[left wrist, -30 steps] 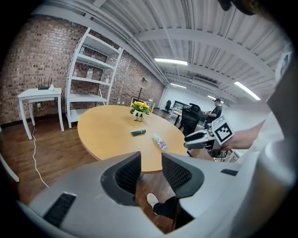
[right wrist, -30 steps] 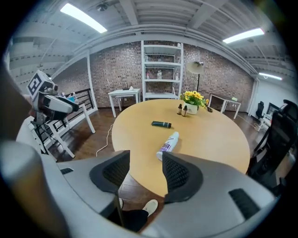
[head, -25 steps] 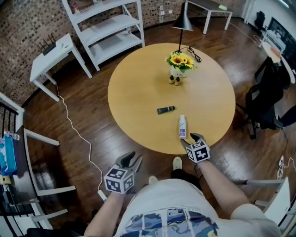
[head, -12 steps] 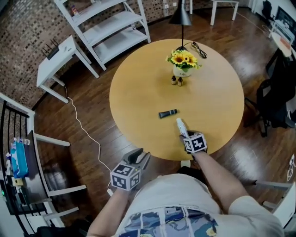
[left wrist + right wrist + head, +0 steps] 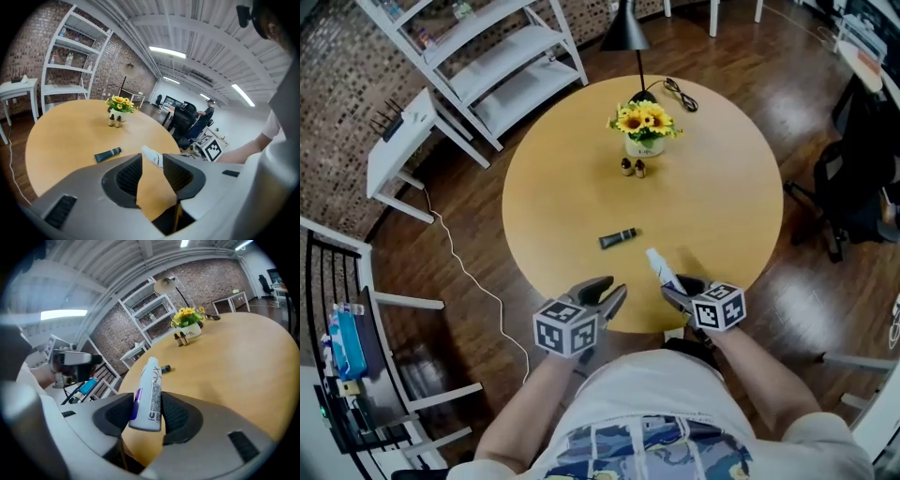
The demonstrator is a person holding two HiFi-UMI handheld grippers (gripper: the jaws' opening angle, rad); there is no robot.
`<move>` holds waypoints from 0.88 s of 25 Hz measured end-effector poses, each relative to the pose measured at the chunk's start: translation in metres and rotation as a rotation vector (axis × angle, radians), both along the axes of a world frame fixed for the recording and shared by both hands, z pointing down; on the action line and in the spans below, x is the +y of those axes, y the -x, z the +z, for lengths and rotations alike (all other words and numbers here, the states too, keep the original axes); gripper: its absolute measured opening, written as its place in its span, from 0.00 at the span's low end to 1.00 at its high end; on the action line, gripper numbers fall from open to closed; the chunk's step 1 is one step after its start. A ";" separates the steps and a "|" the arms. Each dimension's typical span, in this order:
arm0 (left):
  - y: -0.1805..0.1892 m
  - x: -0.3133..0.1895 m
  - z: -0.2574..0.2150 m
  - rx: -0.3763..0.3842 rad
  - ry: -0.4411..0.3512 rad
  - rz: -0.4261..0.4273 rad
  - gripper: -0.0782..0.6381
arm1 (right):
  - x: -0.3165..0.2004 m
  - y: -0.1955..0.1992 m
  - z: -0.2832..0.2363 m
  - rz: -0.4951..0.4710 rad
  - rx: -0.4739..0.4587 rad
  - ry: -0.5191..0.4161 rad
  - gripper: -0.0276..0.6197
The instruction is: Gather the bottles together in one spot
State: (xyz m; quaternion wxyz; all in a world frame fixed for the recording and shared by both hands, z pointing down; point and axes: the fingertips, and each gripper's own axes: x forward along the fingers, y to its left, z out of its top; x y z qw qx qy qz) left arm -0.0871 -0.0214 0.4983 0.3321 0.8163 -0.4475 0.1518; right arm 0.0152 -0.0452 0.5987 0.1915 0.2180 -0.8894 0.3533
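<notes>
Grey plastic jaws of the right gripper [image 5: 146, 405] were closing on a white bottle [image 5: 151, 389] with a purple band, and their ribbed pads lay against its two sides just above its base. This was at the near edge of the round wooden table [image 5: 727, 192]. The bottle leaned away toward the table's middle. From the head view its base was hidden behind the gripper, so whether it stood clear of the tabletop could not be told. Its print was too blurred to read. The left gripper [image 5: 152, 163] hung at the same near edge, left of the right one. Its jaws were spread with nothing between them. Only bare tabletop and the bottle's cap end showed through the gap, the rest of the bottle being hidden behind the right-hand jaw. Nearer the table's middle a dark tube [image 5: 619, 238] lay on its side, well apart from both grippers. Toward the table's far side two small brown bottles [image 5: 632, 168] stood upright just in front of a white pot of sunflowers [image 5: 643, 131], too small for any detail. A black cable [image 5: 678, 91] lay at the far edge. Beyond the table a black lamp [image 5: 624, 30] and a white shelf unit [image 5: 492, 58] were cut off by the top of the frame.
</notes>
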 end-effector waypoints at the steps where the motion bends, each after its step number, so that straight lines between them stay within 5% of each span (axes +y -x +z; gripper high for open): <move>1: -0.011 -0.011 -0.004 0.014 -0.010 0.023 0.29 | 0.002 -0.004 -0.017 -0.009 -0.033 -0.034 0.36; 7: -0.073 -0.066 -0.033 0.081 -0.082 0.158 0.34 | 0.006 -0.032 -0.090 -0.022 -0.206 -0.207 0.36; 13: -0.126 -0.084 -0.059 0.428 0.004 0.208 0.36 | 0.001 -0.061 -0.114 -0.014 -0.277 -0.286 0.36; 18: -0.160 -0.087 -0.059 0.510 0.057 0.256 0.29 | -0.002 -0.086 -0.117 -0.045 -0.285 -0.333 0.36; 22: -0.170 -0.091 -0.060 0.473 0.034 0.275 0.29 | -0.006 -0.092 -0.109 -0.069 -0.249 -0.367 0.36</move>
